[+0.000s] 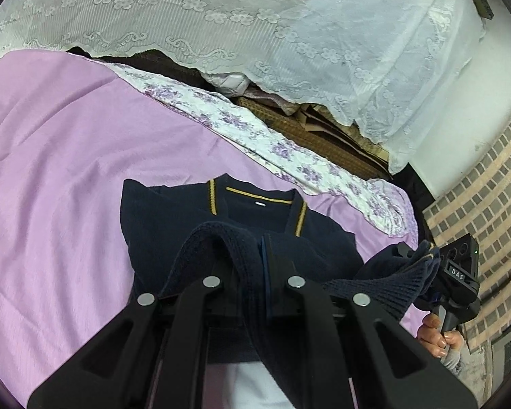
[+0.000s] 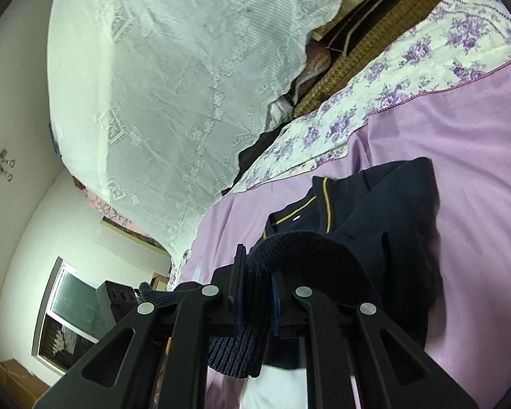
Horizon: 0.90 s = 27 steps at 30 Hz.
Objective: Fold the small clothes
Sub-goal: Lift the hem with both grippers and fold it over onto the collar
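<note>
On the lilac bedsheet (image 1: 51,156), a navy knit garment (image 1: 173,211) with a mustard-trimmed collar lies partly spread, its collar end resting on the sheet and its near ribbed hem lifted off it.

Grip state: the left gripper (image 1: 255,255) is clenched on a fold of the ribbed hem. The right gripper (image 2: 259,266) is likewise clamped on the hem, and in the left wrist view it is seen off to the right with knit fabric draped over its fingers. The hem is thus held at two points, and the stretch between them hangs slack.

Risks, as judged from these views:
- Hem slip. The knit is thick and bunched at each pinch; if only an outer layer is caught, the fabric may be pulled free under tension.
- Uneven fold. The right wrist view is strongly rolled relative to the left; if the two hem points are carried forward unequally, a skewed crease is likely.
- Dragging. If the hem is carried too low, the resting body may be pushed along the sheet and wrinkled.

Pose: the left gripper is pitched moderately downward over the garment's lower part. The right gripper is held nearer level and rolled to one side, with the person's hand (image 1: 439,337) wrapped around its handle.
</note>
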{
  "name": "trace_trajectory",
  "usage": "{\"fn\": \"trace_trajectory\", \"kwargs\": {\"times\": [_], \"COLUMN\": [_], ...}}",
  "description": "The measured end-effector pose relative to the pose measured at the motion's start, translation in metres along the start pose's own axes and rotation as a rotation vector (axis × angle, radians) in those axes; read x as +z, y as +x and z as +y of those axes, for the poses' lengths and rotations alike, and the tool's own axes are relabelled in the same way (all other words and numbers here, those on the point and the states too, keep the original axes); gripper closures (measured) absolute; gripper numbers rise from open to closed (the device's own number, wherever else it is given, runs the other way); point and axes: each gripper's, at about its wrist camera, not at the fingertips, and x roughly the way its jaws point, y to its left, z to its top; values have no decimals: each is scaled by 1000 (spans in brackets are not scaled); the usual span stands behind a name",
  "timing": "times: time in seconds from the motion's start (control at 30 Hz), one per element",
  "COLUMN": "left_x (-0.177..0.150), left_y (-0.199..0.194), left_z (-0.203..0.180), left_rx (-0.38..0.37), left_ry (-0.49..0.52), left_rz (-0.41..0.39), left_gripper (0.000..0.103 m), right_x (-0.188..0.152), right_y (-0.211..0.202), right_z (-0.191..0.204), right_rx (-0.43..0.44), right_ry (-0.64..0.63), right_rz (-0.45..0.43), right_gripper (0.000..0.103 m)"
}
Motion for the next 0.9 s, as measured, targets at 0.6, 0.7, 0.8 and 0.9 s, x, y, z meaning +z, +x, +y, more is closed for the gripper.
{"fn": "trace_trajectory", "kwargs": {"times": [0.6,0.7,0.8,0.9], "left_x": [23,25,23,20], "left_y": [70,82,97,108], "left_z": [27,35,44,50], "left_rx": [64,63,74,93], "left_ry": [-32,-64,-88,-98], "left_rz": [42,57,81,104], "left_gripper": [95,95,94,93], "right_x": [30,33,35,36], "right_y": [49,57,64,70], "right_z": [-40,-48,-59,-63], "right_rx": [-95,-123,-142,-170], "right_ry": [54,64,86,71], "right_rz": [-8,-14,-18,-18], "right_gripper": [90,90,90,90]}}
